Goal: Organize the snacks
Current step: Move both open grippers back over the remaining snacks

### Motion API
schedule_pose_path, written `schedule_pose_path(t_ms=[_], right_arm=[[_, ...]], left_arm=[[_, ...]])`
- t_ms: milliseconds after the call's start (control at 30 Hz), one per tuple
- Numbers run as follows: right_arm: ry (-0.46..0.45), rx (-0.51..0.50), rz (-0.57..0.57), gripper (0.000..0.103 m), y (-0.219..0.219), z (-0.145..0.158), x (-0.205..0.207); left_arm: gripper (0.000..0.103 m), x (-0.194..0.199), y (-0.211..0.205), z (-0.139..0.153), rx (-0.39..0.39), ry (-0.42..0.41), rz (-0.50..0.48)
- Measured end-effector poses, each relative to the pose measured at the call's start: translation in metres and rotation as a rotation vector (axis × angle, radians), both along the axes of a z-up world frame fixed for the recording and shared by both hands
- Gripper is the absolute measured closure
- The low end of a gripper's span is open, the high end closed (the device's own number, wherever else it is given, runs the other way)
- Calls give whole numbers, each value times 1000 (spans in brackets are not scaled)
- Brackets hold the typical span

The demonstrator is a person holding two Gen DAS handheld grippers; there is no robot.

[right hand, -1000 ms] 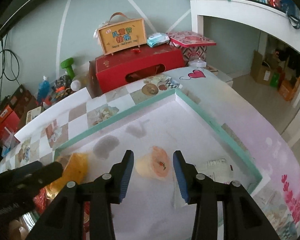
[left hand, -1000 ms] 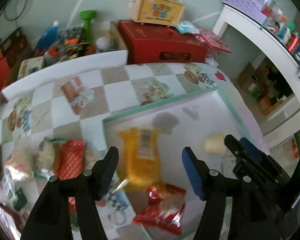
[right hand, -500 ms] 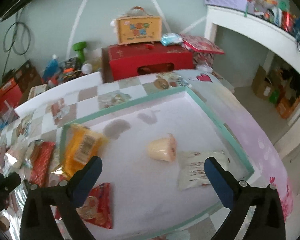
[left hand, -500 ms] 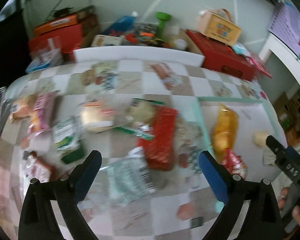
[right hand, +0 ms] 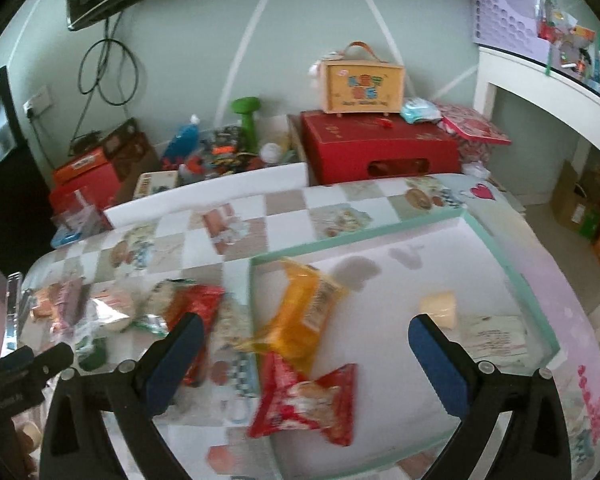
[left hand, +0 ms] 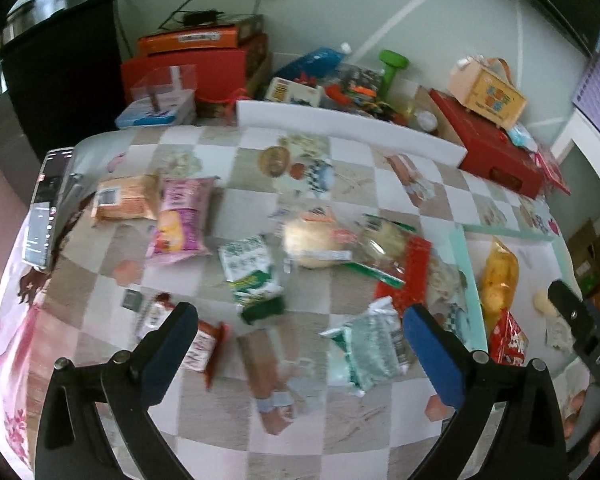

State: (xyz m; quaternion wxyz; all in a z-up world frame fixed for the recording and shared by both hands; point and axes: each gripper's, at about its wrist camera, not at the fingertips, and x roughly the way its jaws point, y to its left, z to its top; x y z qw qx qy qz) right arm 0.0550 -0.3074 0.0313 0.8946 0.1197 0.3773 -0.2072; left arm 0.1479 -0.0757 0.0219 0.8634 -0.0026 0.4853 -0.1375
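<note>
Tray (right hand: 496, 240): holds 4 snacks; the orange bag (right hand: 304, 312) lies over its left rim and may slide out if bumped.
Loose pile (left hand: 324, 240): packets overlap on the checked cloth (left hand: 352, 184); a grab could lift 2 at once or drag a neighbour.
Left gripper (left hand: 300, 340): jaws just opened wide, nothing between them; it hovers over the teal packet (left hand: 368, 348), whose slick film could slip.
Right gripper (right hand: 304, 356): wide apart, empty, above the red packet (right hand: 308, 400); could nudge it.
</note>
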Motion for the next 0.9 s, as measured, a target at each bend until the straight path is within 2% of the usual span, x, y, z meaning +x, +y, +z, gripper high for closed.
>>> schedule_pose_path(t_ms=[233,600,733,900], right_arm=[[37,-27,74,0,33,-6,12],[134,-3,220,0,99,-39,35],[181,-26,286,0,124,-54,42],[259,-31,303,0,134,-77,49]], left_arm=[[1,6,37,8,41,-22,41],[1,15,84,-33,21,110,123],[1,16,87,-43,7,147,136],[1,17,81,-53,18,160,124]])
